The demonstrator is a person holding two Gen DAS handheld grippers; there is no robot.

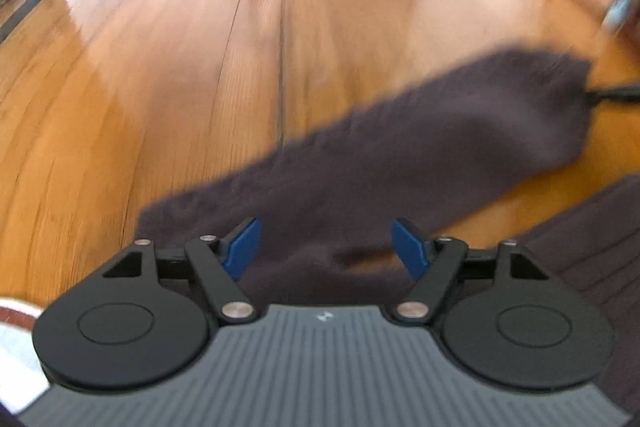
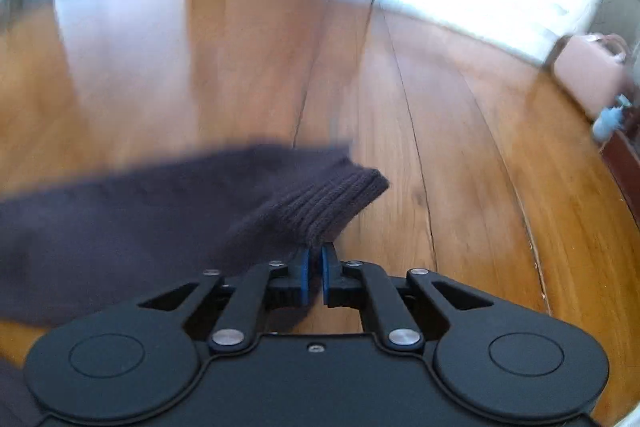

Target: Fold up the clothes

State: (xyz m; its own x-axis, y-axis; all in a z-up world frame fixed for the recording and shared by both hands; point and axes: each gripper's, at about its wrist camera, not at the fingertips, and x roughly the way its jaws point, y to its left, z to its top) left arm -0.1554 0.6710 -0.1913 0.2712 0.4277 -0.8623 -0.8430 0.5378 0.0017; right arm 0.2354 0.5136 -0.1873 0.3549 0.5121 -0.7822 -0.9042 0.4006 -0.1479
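Observation:
A dark purple-brown knit sweater lies on the wooden floor. In the left wrist view its sleeve (image 1: 400, 143) stretches from near my left gripper (image 1: 326, 247) up to the right, where its end is lifted. My left gripper is open, its blue pads apart just above the cloth, holding nothing. In the right wrist view the sleeve's ribbed cuff (image 2: 332, 203) is pinched between the blue pads of my right gripper (image 2: 316, 259), which is shut on it. The sleeve trails away to the left. Both views are motion blurred.
Glossy wooden floorboards (image 1: 160, 67) fill both views, with bright windows behind. A pinkish bag (image 2: 588, 75) and a dark red edge (image 2: 624, 163) sit at the far right. More ribbed sweater cloth (image 1: 592, 239) lies at the lower right of the left wrist view.

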